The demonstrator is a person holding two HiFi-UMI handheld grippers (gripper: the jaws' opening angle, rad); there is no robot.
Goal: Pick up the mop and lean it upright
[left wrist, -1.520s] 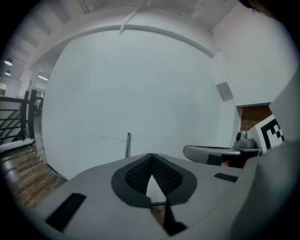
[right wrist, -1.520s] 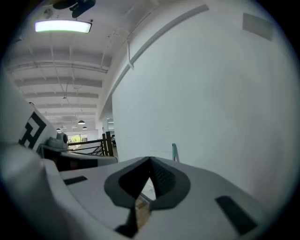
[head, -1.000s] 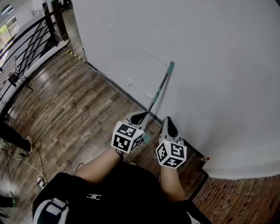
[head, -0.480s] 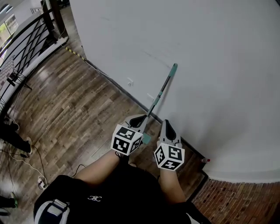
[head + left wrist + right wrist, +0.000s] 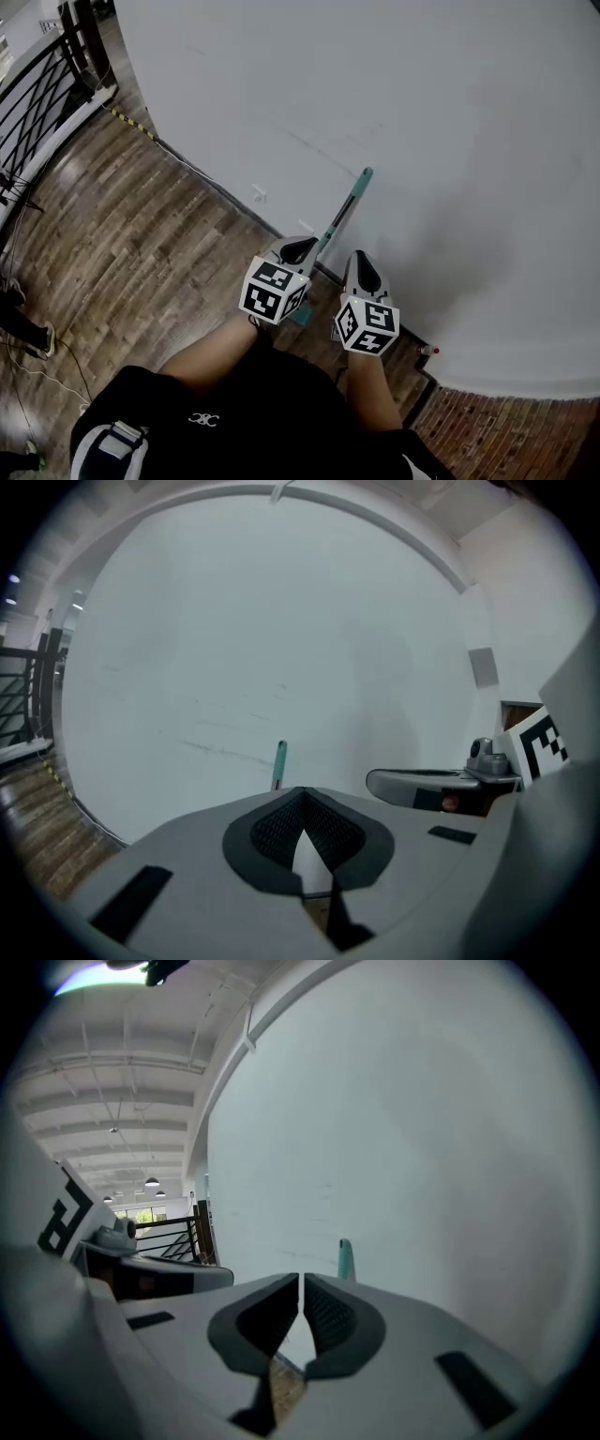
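White wall (image 5: 422,112), wood floor (image 5: 141,234) | mop (image 5: 342,211) leaning upright on wall | left hand-held gripper (image 5: 300,247) together, empty | right hand-held gripper (image 5: 361,260) together, empty

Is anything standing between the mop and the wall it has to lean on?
Nothing visible does. The mop already leans with its teal tip against the white wall; the left gripper is shut and empty beside its handle.

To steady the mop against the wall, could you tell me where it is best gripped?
I would grip the mop on its thin pole, below the teal end, coming from the room side: the pole leans slanted against the wall, which blocks the far side. The left claw, nearest it, is shut and would need opening first.
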